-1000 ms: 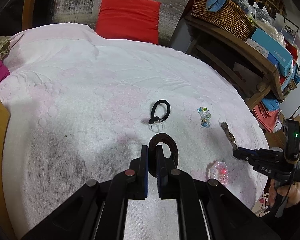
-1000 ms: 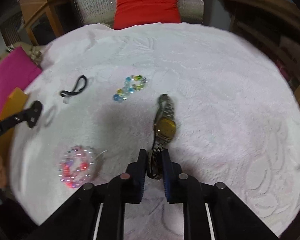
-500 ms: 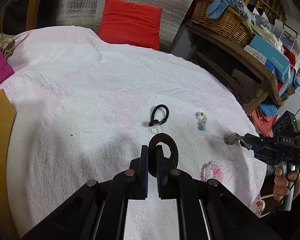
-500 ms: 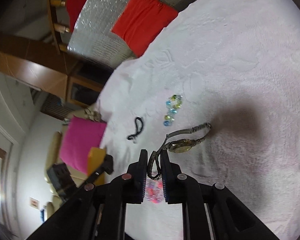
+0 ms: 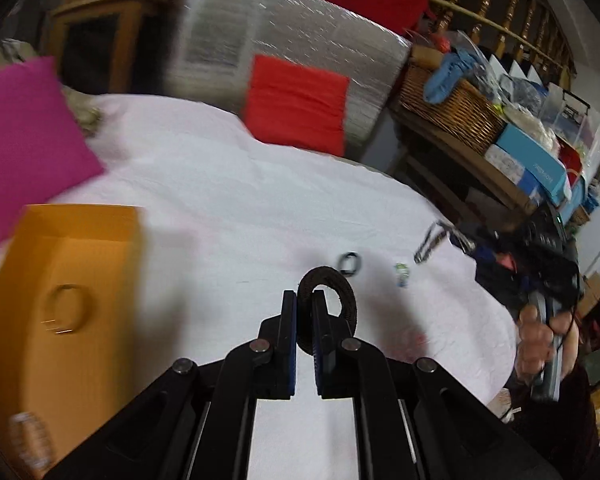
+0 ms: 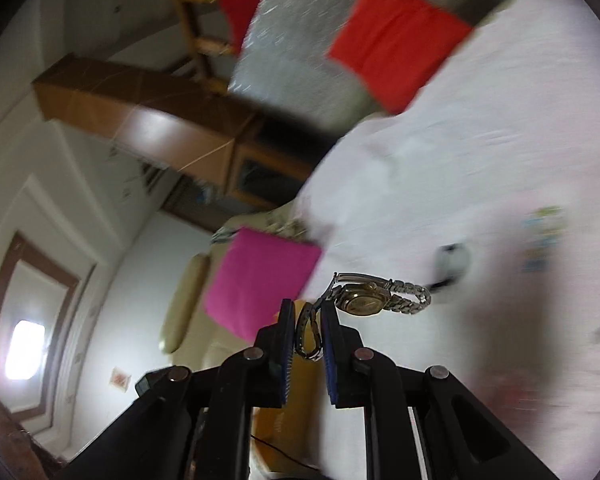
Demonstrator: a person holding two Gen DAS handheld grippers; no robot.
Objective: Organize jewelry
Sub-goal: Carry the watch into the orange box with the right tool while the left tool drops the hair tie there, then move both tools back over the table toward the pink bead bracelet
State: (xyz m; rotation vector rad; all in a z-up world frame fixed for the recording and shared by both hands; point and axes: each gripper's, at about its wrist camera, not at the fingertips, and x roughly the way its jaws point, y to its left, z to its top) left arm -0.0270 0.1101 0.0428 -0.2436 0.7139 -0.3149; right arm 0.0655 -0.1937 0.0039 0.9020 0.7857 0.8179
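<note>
In the left wrist view the left gripper (image 5: 305,320) reaches up from the bottom centre, angled down over the bed, its blue-padded fingers clenched on a dark, rough-textured ring bangle (image 5: 332,300) that stands upright between them. At the right edge a hand (image 5: 540,340) grips the handle of the right gripper (image 5: 470,246), raised above the cover with a wristwatch (image 5: 432,242) dangling from its tip.

In the right wrist view, strongly tilted, that gripper's pads (image 6: 288,336) pinch the metal link band of the gold-faced watch, whose case and free strap jut out to the right at mid-frame.

The surface is a white, softly embossed bedspread (image 5: 220,200). On it lie a small black loop (image 5: 350,264) and a blurred pale-bead bracelet (image 5: 401,274), both right of centre. An open orange cardboard box (image 5: 80,264) fills the left. A magenta cushion (image 5: 24,140) sits upper left, a red cushion (image 5: 296,104) at top centre, and a wicker basket (image 5: 452,108) on a cluttered wooden shelf upper right.
</note>
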